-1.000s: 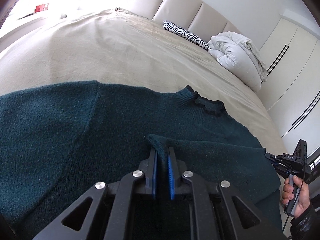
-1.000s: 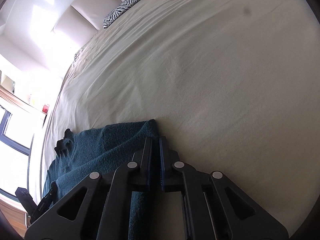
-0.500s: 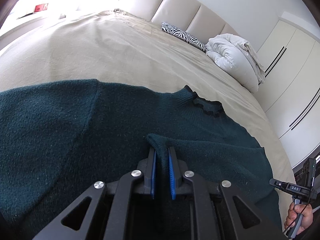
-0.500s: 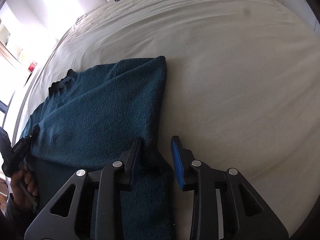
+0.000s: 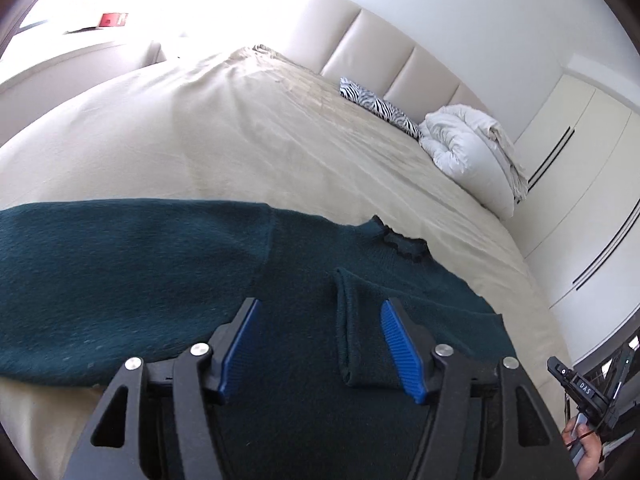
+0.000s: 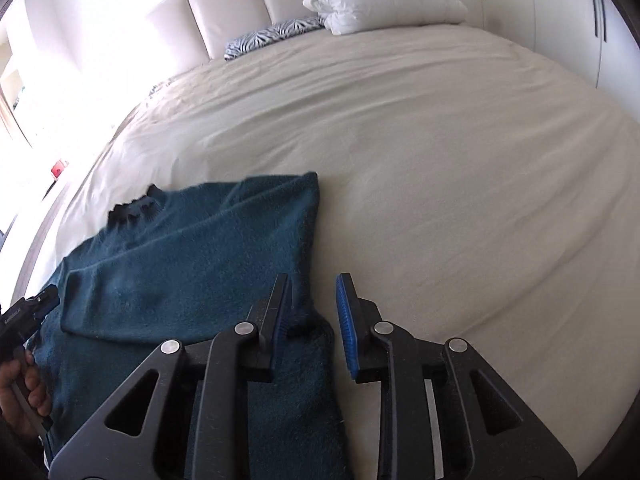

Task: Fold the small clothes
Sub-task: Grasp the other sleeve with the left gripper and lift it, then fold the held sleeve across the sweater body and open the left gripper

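On the bed (image 5: 248, 140), seen from the left wrist, the sweater (image 5: 132, 276) lies flat on the beige cover. A second ago the left gripper (image 5: 318, 346) was clenched on a folded sleeve end; now its jaws are opening and stand well apart, and the sleeve (image 5: 360, 332) has dropped onto the sweater's body, lying between the blue pads (image 5: 402, 354) and close to the right-hand one, though whether it touches it I cannot tell. That sleeve runs from the gripper up toward the collar (image 5: 404, 244). The sweater's long axis crosses this view from left to right, with the dark frilled collar at its far edge, facing the headboard (image 5: 400, 60). The camera has also pulled back a little, so more of the sweater shows than before. At the lower right edge a hand (image 5: 584, 448) holds the other gripper's handle. A zebra pillow (image 5: 376, 104) and a white duvet (image 5: 468, 148) sit at the head of the bed.

From the right wrist, the change is greater: a second ago the right gripper (image 6: 314, 308) pinched the sweater's edge, and now its jaws are opening, parted a little, with nothing pressed between them. The sweater (image 6: 192, 264) lies just left of the gap, its straight right edge running from the near pad away toward the headboard (image 6: 224, 20), and its collar (image 6: 134, 210) at the far left. The left hand (image 6: 20, 392) shows at the left edge.
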